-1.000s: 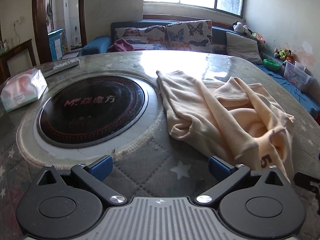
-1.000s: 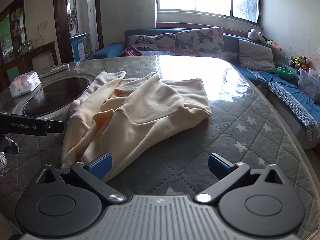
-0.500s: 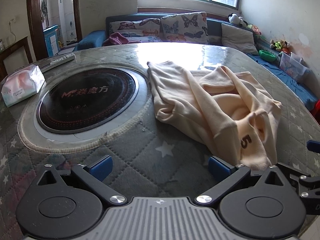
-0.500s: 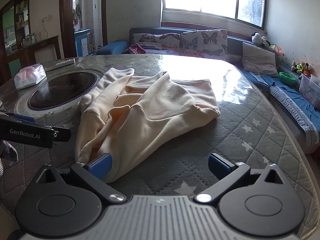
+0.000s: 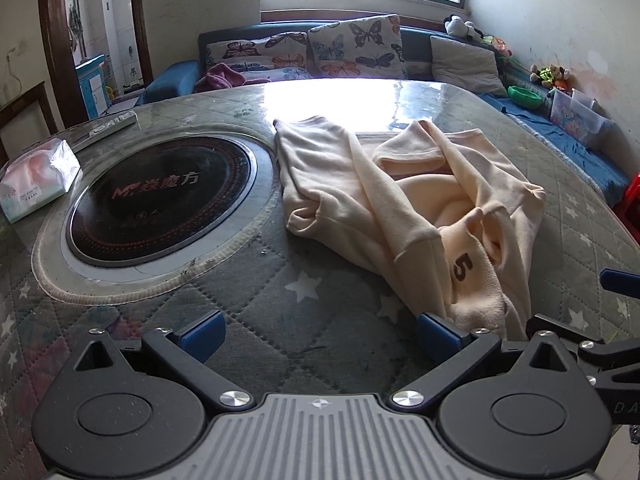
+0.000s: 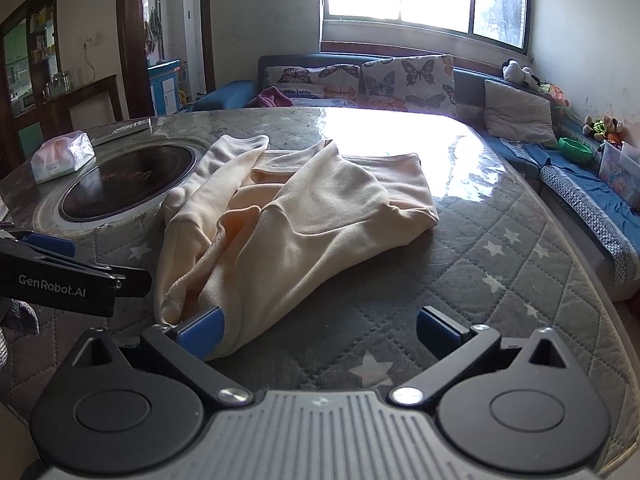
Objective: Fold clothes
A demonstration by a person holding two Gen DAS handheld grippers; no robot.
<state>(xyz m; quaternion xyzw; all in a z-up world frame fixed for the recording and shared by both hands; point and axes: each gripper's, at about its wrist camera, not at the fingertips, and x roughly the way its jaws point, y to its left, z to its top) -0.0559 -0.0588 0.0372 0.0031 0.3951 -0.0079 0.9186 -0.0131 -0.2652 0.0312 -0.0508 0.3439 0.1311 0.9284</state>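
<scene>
Cream garment [image 6: 288,232] lies crumpled near the table's [image 6: 500,280] front edge; left gripper [image 5: 318,334] and right gripper [image 6: 318,332] hover spread wide, empty, probably to grab its hem.

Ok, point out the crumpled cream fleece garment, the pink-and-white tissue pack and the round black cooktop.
Crumpled cream fleece garment [image 6: 304,220]: right wrist view, middle of its top fold.
Pink-and-white tissue pack [image 5: 38,174]: left wrist view, its top face.
Round black cooktop [image 5: 160,200]: left wrist view, glass centre near the lettering.
</scene>
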